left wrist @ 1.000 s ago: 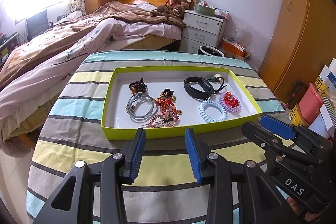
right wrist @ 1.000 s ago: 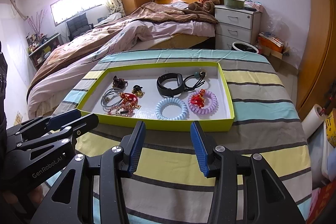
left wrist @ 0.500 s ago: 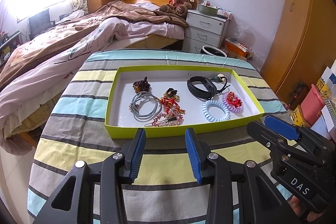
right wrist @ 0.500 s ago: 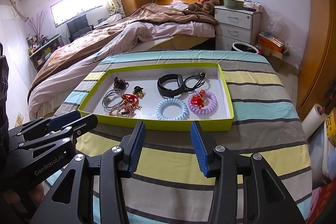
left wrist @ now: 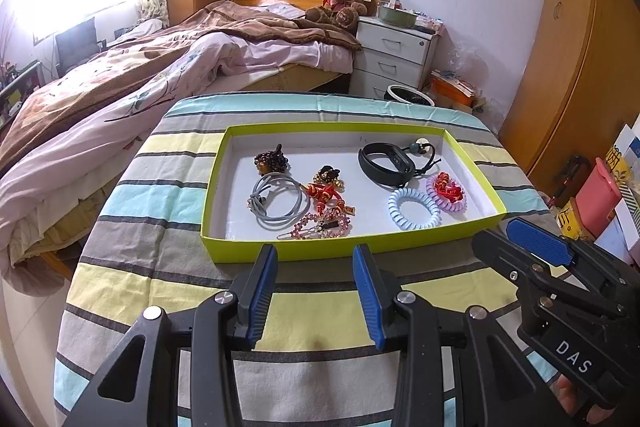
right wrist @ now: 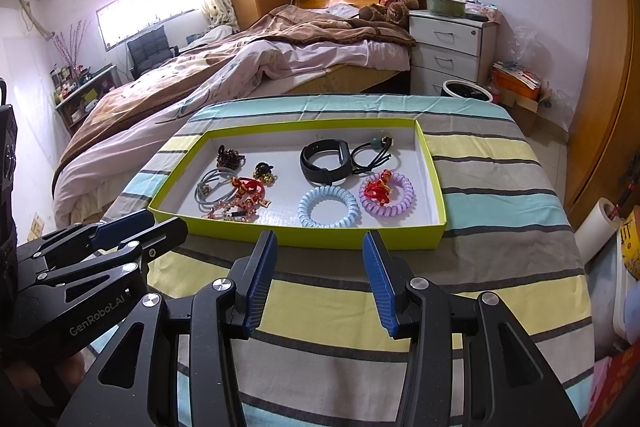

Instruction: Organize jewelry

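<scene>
**Two grippers above striped table, jewelry tray ahead**

Left gripper (left wrist: 314,289) & right gripper (right wrist: 320,281) hover w/ jaws spread, holding nothing, near the lime-green tray (left wrist: 344,250) on the striped tablecloth (right wrist: 500,179). Inside tray: black wristband (left wrist: 386,164), blue coil hair tie (left wrist: 414,207), purple coil hair tie (right wrist: 387,194), grey cord (left wrist: 278,200), pink hair clip (left wrist: 320,225).

a teddy bear (left wrist: 335,10) lies on the unmade bed (left wrist: 168,67), beside a white nightstand (left wrist: 394,57).
</scene>
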The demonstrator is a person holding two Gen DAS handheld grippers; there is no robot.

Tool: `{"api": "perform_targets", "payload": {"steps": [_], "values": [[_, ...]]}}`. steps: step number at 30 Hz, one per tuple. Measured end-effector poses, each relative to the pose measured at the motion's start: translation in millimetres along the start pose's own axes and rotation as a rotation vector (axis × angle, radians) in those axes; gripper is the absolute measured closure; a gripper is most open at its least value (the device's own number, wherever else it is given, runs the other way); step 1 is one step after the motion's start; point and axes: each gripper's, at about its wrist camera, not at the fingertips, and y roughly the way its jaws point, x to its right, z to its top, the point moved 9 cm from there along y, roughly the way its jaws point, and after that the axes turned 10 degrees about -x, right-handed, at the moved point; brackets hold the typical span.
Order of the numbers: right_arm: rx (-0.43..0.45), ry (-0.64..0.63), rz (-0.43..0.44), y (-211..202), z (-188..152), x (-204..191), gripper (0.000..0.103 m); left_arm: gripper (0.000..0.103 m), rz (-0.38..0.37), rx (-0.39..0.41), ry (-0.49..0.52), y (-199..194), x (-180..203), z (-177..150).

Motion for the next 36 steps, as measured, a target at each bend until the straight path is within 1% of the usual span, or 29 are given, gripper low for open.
{"api": "perform_targets", "payload": {"steps": [13, 19, 36], "values": [[0.000, 0.000, -0.001, -0.9, 0.8, -0.1, 0.057, 0.064, 0.002, -0.004, -0.003, 1.4, -2.7, -2.7], [-0.002, 0.002, -0.001, -1.4, 0.7, 0.4, 0.057, 0.064, -0.006, 0.008, -0.013, -0.3, -3.5, -2.1], [0.000, 0.006, -0.001, -0.4, 0.0, 1.5, 0.057, 0.064, 0.014, -0.006, -0.030, 2.7, -5.1, -3.3]]}}
